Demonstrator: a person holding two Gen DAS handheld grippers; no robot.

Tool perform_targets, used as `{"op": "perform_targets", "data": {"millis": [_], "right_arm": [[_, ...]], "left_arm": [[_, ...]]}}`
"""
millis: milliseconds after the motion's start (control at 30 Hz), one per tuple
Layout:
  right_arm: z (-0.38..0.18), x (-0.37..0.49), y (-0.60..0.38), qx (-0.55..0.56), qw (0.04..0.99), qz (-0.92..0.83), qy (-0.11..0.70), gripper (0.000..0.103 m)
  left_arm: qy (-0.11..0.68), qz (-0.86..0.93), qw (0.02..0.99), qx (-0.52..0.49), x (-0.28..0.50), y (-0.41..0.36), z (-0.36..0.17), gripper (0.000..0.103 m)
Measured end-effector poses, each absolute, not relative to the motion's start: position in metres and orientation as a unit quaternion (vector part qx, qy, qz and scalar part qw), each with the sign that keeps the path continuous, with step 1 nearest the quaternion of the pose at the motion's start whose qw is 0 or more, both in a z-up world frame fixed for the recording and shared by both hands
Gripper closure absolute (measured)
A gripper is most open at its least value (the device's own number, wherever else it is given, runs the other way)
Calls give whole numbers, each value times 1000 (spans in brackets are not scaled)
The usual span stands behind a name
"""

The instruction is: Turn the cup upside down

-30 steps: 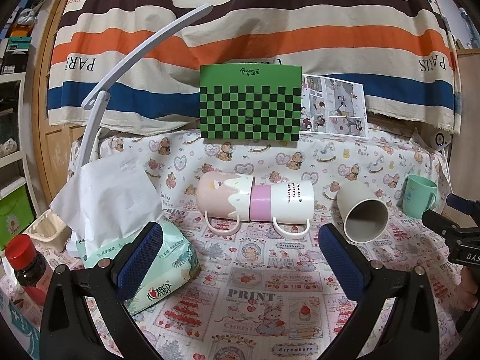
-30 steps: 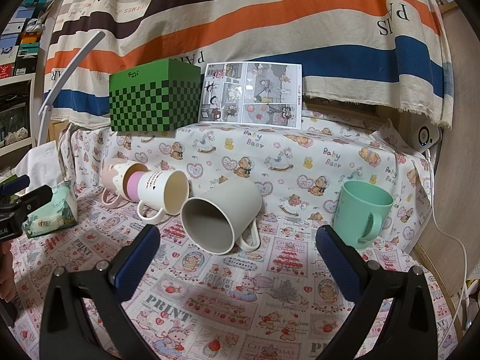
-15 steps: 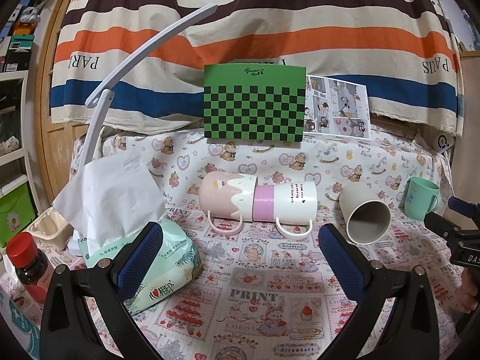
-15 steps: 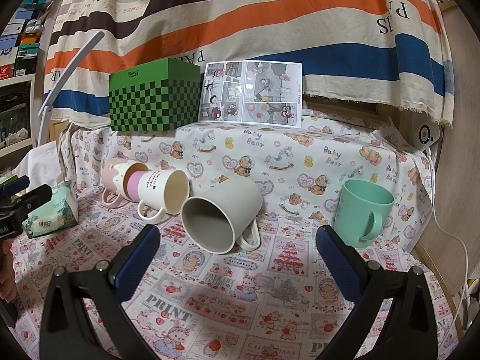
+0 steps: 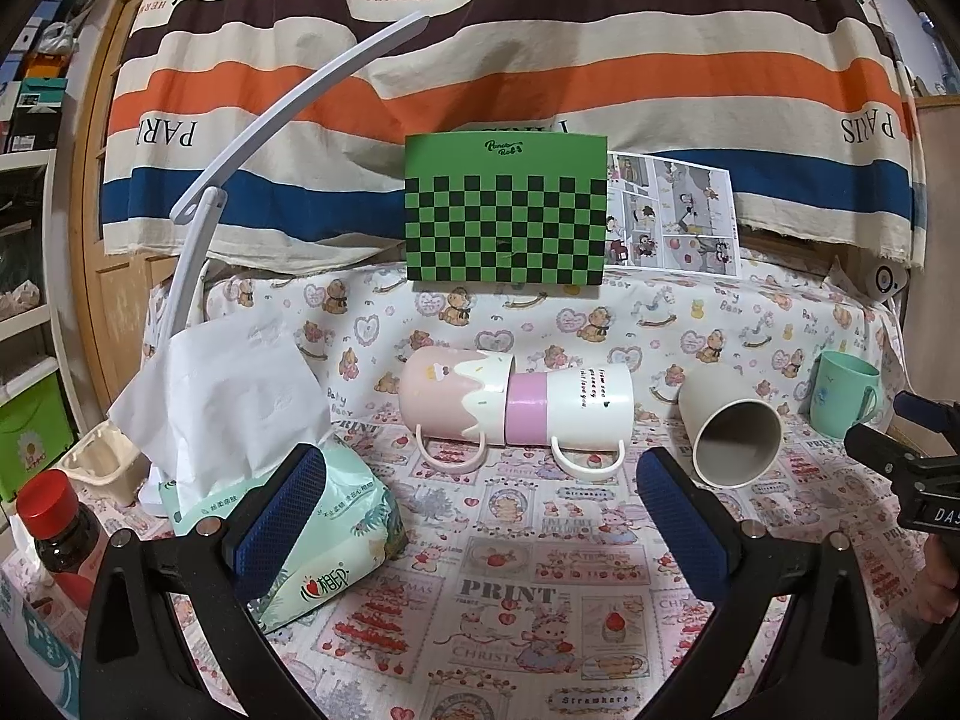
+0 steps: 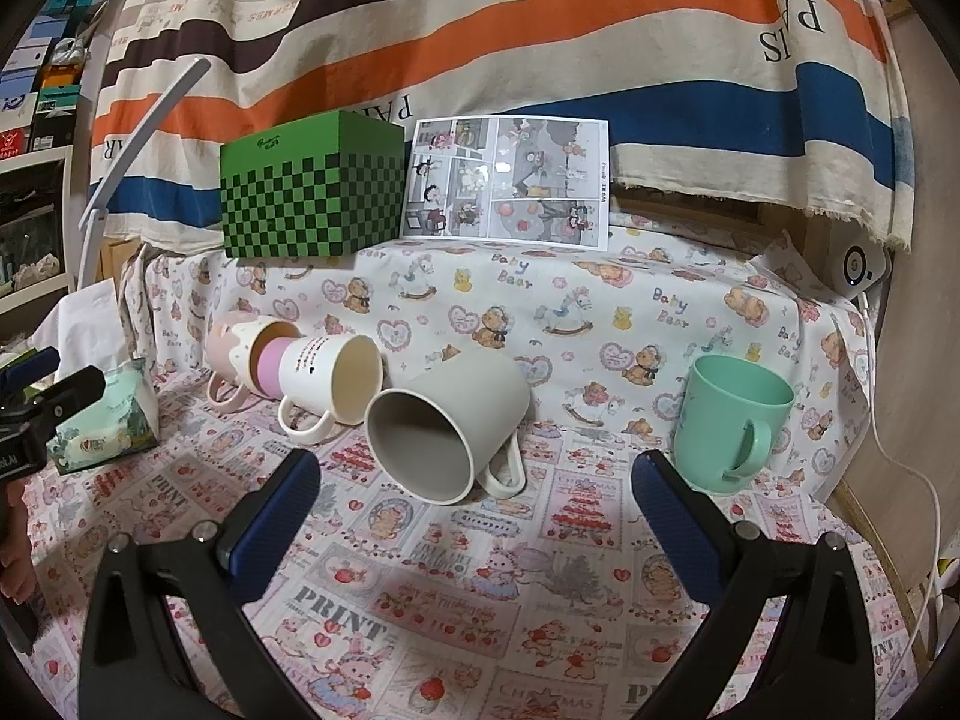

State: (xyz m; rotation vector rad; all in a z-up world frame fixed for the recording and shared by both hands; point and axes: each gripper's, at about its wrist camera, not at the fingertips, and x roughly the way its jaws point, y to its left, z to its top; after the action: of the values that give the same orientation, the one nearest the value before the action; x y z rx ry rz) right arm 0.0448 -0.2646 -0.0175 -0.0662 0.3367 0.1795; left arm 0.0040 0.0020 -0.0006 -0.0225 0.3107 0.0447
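Note:
A mint green cup (image 6: 729,423) stands upright at the right of the patterned cloth; it also shows in the left wrist view (image 5: 843,393). A grey mug (image 6: 447,423) lies on its side, mouth toward me, also in the left wrist view (image 5: 729,435). A pink mug (image 5: 453,399) and a white-and-pink mug (image 5: 573,405) lie on their sides, nested mouth to base. My left gripper (image 5: 480,510) is open and empty, short of the nested mugs. My right gripper (image 6: 474,519) is open and empty, just short of the grey mug.
A tissue pack (image 5: 288,516) with a tissue sticking up lies at the left. A red-capped bottle (image 5: 51,519) stands at the far left. A green checkered box (image 5: 504,210) and a comic sheet (image 6: 510,177) stand at the back. A white lamp arm (image 5: 252,150) curves overhead.
Both views have shifted slightly; the left gripper has drawn back and up a little. The mugs have not moved and both grippers stay open.

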Motion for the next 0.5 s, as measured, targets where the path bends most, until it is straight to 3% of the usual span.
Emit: {"op": "perform_targets", "data": {"millis": [500], "right_arm": [[-17,48,-264,-28,980,88,179,0]], "left_arm": [[151,17,988,-6,2,-1,-1,0]]}}
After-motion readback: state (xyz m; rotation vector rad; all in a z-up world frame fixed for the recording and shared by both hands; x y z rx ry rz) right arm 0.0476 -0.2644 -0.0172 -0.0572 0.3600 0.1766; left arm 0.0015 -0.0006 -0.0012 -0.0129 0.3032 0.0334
